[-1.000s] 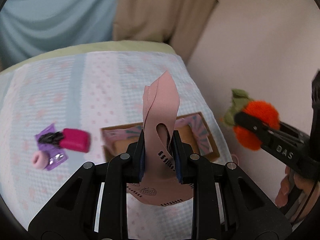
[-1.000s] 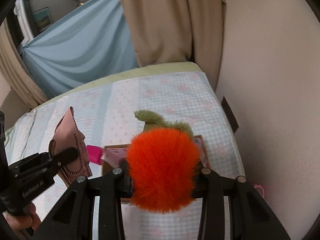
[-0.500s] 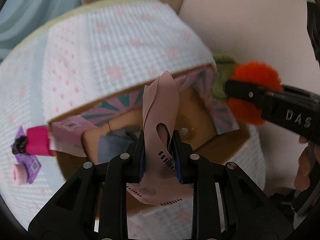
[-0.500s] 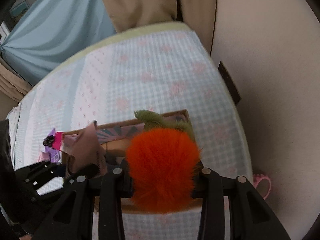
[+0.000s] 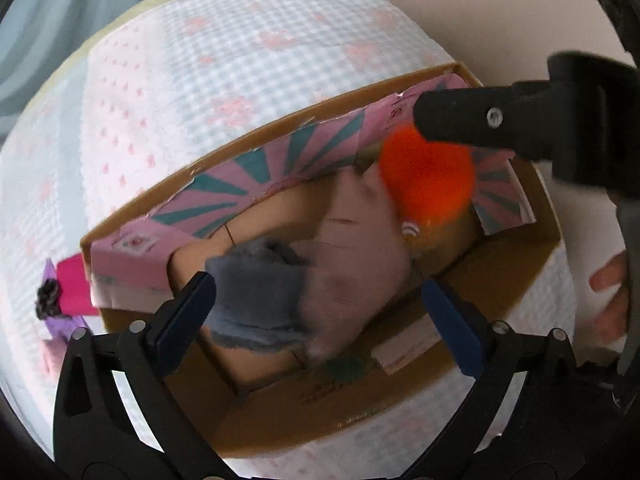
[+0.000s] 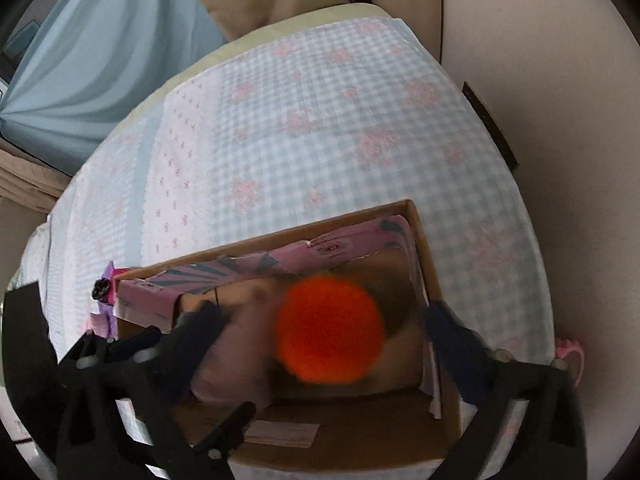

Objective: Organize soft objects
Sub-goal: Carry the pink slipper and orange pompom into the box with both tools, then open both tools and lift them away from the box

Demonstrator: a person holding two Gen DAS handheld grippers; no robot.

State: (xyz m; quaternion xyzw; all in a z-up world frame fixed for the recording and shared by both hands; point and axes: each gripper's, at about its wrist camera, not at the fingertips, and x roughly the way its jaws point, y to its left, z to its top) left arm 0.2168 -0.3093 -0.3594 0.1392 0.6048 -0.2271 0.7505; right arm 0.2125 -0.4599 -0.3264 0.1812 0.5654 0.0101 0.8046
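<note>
A cardboard box (image 5: 512,304) with pink and teal flaps stands on the checked bed cover; it also shows in the right wrist view (image 6: 416,216). My left gripper (image 5: 320,304) is open above the box. The pink face mask (image 5: 356,248) lies blurred inside, beside a grey-blue soft cloth (image 5: 256,292). My right gripper (image 6: 320,344) is open over the box. The orange fluffy toy (image 6: 330,330) is blurred between its spread fingers, free of them, inside the box; it also shows in the left wrist view (image 5: 428,180).
A magenta block (image 5: 74,294) and a purple packet with a black hair tie (image 5: 48,300) lie on the bed left of the box. A wall runs along the bed's right side. Curtains hang at the bed's far end.
Both grippers moved down over the box and opened. The pink mask left my left gripper and the orange toy left my right gripper; both are dropping into the box.
</note>
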